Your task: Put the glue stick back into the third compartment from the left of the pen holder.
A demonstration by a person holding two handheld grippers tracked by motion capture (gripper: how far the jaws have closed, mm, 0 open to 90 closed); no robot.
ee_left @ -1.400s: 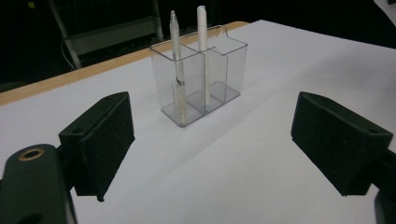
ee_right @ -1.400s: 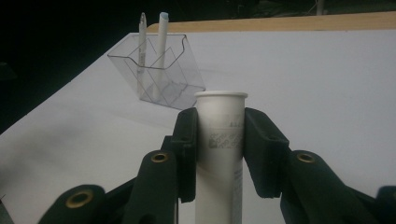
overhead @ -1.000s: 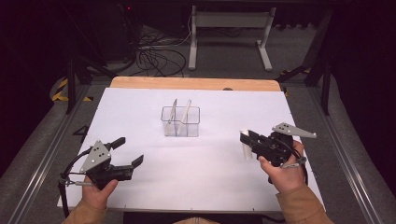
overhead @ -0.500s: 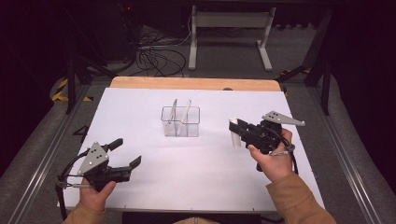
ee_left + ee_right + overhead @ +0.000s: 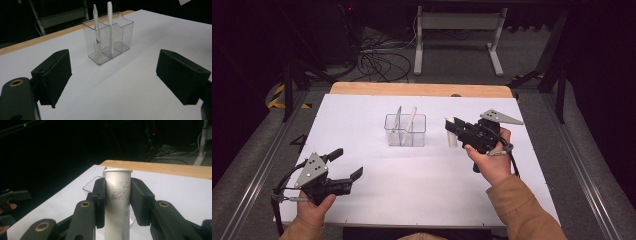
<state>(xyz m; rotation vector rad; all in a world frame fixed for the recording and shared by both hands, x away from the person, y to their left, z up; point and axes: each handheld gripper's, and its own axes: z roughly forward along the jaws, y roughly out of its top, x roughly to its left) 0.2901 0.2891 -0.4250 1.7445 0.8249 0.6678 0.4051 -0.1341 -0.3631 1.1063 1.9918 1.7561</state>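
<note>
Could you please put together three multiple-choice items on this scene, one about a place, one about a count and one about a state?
1. Where does the clear organizer stand?
A. On the white table's middle
B. On the floor
C. In the person's left hand

2. How many pens stand in it?
A. None
B. Two
C. Five

3. What is the left hand-held gripper doing?
A. Clamping a pen
B. Open, holding nothing
C. Shut on the white tube

Answers:
1 A, the high view shows it mid-table.
2 B, two pens rise from it.
3 B, its jaws stand wide apart; the white tube sits in the right hand-held gripper.
</note>
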